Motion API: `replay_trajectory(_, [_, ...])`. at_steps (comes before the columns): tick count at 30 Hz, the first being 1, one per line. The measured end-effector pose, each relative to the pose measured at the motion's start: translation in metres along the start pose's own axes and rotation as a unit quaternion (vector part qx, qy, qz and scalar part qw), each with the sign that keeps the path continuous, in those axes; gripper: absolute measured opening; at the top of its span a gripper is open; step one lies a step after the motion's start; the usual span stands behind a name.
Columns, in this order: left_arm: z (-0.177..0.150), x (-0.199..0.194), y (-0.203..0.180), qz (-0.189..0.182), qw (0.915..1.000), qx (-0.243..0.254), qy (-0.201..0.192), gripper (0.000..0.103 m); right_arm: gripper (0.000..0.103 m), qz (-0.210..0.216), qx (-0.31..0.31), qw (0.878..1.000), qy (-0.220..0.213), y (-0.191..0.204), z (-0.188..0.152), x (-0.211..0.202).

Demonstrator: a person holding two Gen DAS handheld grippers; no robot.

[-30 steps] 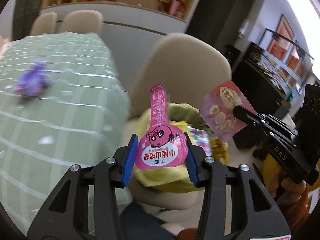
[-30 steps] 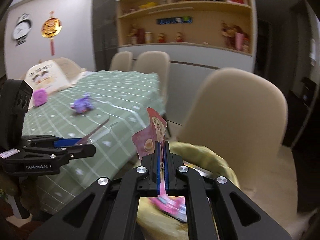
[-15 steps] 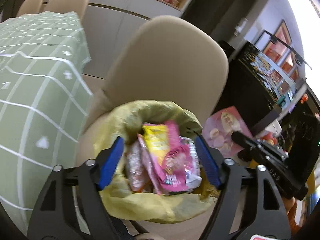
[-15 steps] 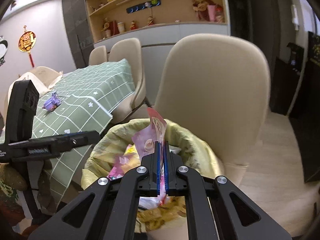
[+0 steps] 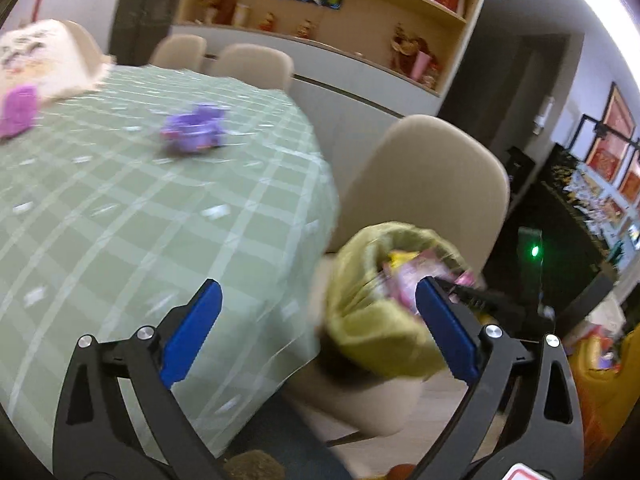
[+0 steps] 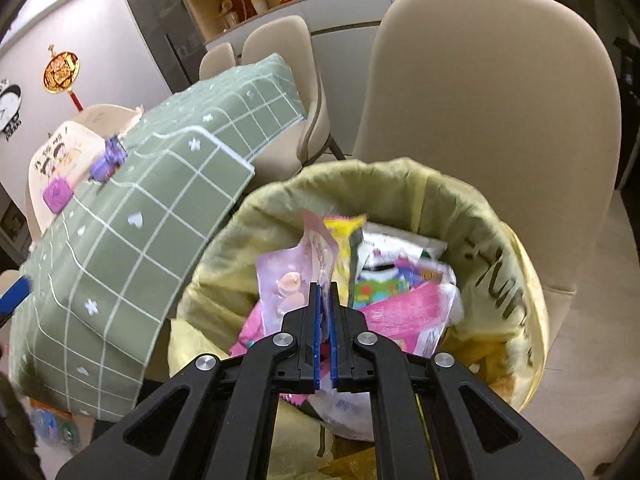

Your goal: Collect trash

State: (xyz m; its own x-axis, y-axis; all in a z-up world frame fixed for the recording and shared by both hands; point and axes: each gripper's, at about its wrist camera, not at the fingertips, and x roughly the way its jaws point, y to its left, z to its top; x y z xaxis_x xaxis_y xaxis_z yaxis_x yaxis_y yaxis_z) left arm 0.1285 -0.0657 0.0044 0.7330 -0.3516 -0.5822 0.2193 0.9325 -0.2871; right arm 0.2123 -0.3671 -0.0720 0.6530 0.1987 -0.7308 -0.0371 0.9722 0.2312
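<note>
trash wrappers [image 6: 384, 280] fill the yellow-lined bin [image 6: 508, 280] in the lower middle of the right wrist view, piled close under its rim. the right gripper [image 6: 325, 312] hangs just above that pile, its blue pads parted only a crack and opening, with the pale pink snack wrapper [image 6: 296, 272] still caught between them, its top standing up over the heap. the left gripper [image 5: 316, 312] is spread wide with nothing between its blue fingers [image 5: 192, 332]; its jaws are opening. in the left wrist view the bin [image 5: 372, 320] sits at lower right, just beside the hanging edge of the green checked tablecloth [image 5: 120, 220]. behind the bin, touching or nearly so, stands a beige chair [image 6: 492, 80]. farther out on the cloth, in open space well clear of the edge, lie a purple wrapper [image 5: 194, 130] and, at the far left, a second purple piece [image 5: 18, 114]. a wooden wall shelf [image 5: 340, 4] closes the upper frame.
</note>
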Motion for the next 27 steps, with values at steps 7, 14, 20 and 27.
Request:
replay_trajectory(7, [-0.042, -0.062, 0.037, 0.070, 0.9970, 0.013, -0.031, 0.093, 0.046, -0.049, -0.011, 0.993, -0.108, 0.012, -0.020, -0.051])
replay_trajectory(14, [-0.068, -0.100, 0.038, 0.105, 0.9910, 0.041, -0.073, 0.093, 0.046, -0.035, -0.057, 0.992, -0.108, 0.075, -0.063, -0.117])
replay_trajectory(20, [-0.087, -0.123, 0.020, 0.163, 0.9796, 0.064, -0.099, 0.093, 0.046, -0.008, -0.084, 0.987, -0.133, 0.136, -0.124, -0.158])
replay_trajectory(27, [-0.098, -0.142, 0.018, 0.197, 0.9718, 0.055, -0.117, 0.093, 0.046, -0.002, -0.122, 0.980, -0.158, 0.180, -0.157, -0.172])
